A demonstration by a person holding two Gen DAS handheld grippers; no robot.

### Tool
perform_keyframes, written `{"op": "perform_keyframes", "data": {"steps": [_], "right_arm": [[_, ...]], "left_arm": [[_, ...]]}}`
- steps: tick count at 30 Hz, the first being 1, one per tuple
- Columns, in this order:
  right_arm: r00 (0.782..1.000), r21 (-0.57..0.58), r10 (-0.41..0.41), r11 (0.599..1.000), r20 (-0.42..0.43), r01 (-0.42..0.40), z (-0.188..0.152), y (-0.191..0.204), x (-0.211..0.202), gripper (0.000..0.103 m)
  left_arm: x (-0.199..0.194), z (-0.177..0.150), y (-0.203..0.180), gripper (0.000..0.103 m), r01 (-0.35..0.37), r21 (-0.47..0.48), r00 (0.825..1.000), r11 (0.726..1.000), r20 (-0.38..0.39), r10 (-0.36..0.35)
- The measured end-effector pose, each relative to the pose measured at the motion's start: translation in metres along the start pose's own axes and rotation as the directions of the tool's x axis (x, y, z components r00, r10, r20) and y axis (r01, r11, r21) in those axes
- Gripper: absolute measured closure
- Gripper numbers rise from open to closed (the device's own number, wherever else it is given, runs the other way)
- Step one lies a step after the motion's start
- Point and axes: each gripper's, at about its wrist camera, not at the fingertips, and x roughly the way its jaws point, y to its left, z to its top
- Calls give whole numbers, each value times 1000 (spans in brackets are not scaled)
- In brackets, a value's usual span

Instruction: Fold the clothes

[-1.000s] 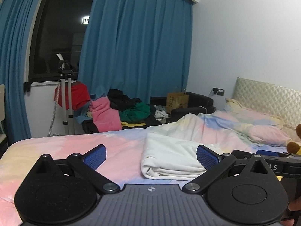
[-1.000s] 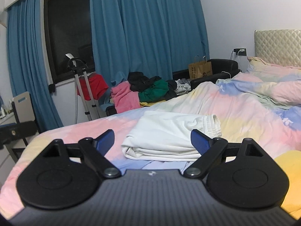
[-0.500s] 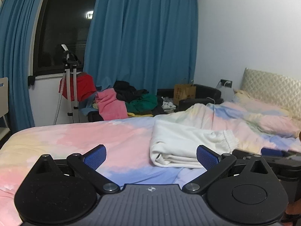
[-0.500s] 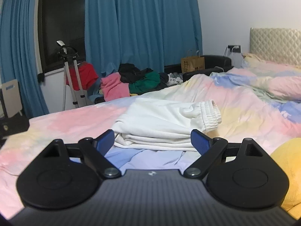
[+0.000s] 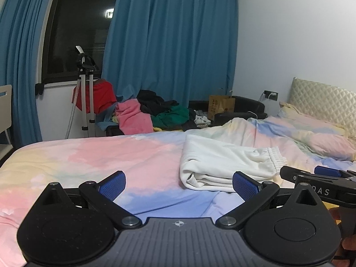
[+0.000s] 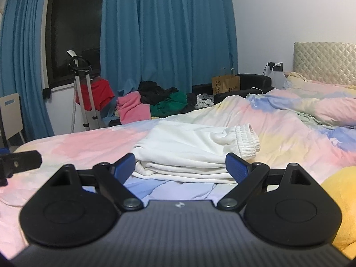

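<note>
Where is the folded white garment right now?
The folded white garment lies on the pastel bedspread, centred just beyond the open right gripper; in the left wrist view it sits right of centre.

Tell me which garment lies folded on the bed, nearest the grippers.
The white sweatpants, folded with the elastic waistband at the right, on the pastel duvet. The pink, green and black clothes sit heaped beyond the bed.

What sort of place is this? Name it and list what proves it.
A bedroom, most likely in a home. A bed with pastel bedding and a quilted headboard fills the view, folded white pants lie on it, and a pile of clothes sits beneath blue curtains.
</note>
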Motion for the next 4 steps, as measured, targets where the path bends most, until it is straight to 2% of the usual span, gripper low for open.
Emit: {"op": "perform_keyframes", "data": {"steps": [4], "right_arm": [[1000, 8, -3, 1000, 1, 3, 0, -1, 0, 14]], "left_arm": [[-2, 1, 1, 0, 0, -9, 1000, 1000, 1, 0]]}}
